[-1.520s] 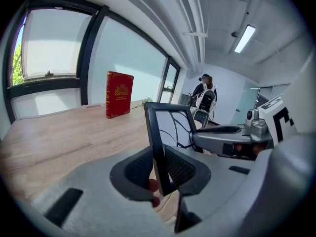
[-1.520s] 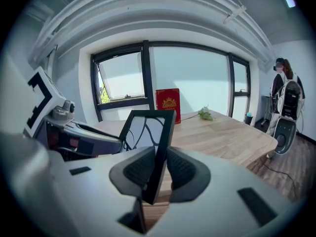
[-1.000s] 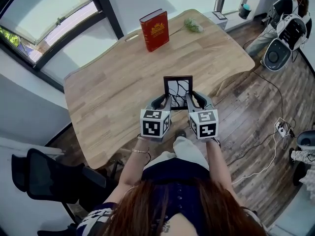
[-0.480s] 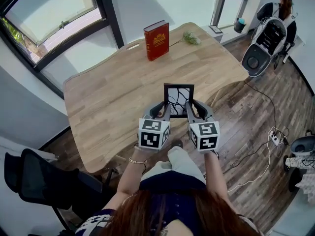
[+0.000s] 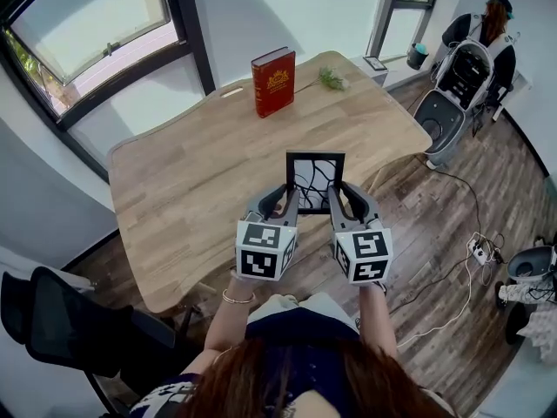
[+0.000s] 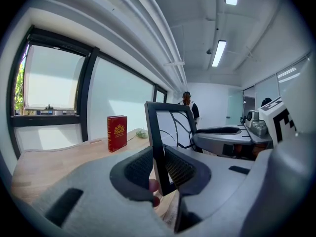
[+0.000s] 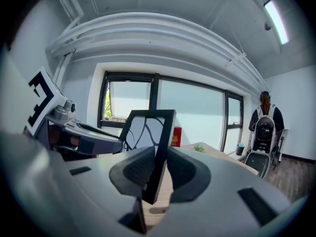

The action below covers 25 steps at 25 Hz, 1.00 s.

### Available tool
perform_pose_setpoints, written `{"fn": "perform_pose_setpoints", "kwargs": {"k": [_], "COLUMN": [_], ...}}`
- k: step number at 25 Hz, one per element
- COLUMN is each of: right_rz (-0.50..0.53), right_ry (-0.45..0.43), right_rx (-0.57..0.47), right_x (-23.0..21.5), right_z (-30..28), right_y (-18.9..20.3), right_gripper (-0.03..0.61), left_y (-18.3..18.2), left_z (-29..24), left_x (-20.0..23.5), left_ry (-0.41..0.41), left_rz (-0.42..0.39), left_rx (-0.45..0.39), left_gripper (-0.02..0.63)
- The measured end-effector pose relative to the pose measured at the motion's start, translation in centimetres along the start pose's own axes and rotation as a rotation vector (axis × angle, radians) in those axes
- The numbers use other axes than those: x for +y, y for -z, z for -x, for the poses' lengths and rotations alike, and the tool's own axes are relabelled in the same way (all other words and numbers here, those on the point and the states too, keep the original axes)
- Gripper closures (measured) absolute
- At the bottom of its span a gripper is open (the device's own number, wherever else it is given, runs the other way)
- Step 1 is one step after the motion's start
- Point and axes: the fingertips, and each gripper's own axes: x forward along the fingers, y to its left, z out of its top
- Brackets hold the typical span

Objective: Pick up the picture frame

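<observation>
A black picture frame [image 5: 315, 179] with a white, black-lined picture hangs upright above the wooden table [image 5: 200, 181], clear of its top. My left gripper [image 5: 290, 200] is shut on the frame's left side bar [image 6: 157, 147], which runs between its ribbed pads. My right gripper [image 5: 337, 197] is shut on the right side bar [image 7: 159, 152] in the same way. In each gripper view the frame [image 6: 170, 127] rises above the jaws and the other gripper shows beside it. The frame [image 7: 148, 132] stands roughly vertical.
A red book [image 5: 273, 81] stands upright near the table's far edge, with a small green sprig [image 5: 332, 78] to its right. A person with a white device [image 5: 466, 59] is at the far right, cables lie on the wood floor, and a black chair [image 5: 61, 320] sits at the lower left.
Both grippers have risen together with the frame held between them, lifting it higher above the table. The person at the far right has shifted position.
</observation>
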Motion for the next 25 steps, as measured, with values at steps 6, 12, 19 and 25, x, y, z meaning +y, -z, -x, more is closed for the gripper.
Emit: {"fn": "perform_pose_setpoints", "kwargs": {"k": [6, 12, 19, 25], "right_rz": [0.018, 0.034, 0.047, 0.052], "right_ry": [-0.015, -0.035, -0.054, -0.063], "right_rx": [-0.040, -0.067, -0.082, -0.099], "right_x": [0.2, 0.3, -0.5, -1.4], "right_z": [1.2, 3.2, 6.6, 9.4], "right_y": [-1.4, -2.4, -3.2, -3.6], "right_gripper": [0.500, 0.500, 0.500, 0.500], "left_y": [-1.1, -1.8, -2.4, -2.7], "left_z": [1.2, 2.8, 4.5, 5.6], "left_x": [-0.7, -2.1, -5.2, -7.9], "left_ry": [-0.018, -0.043, -0.061, -0.074], "left_rz": [-0.009, -0.006, 0.001, -0.002], "left_rx": [-0.028, -0.044, -0.054, -0.063], "left_gripper": [0.523, 0.523, 0.523, 0.523]}}
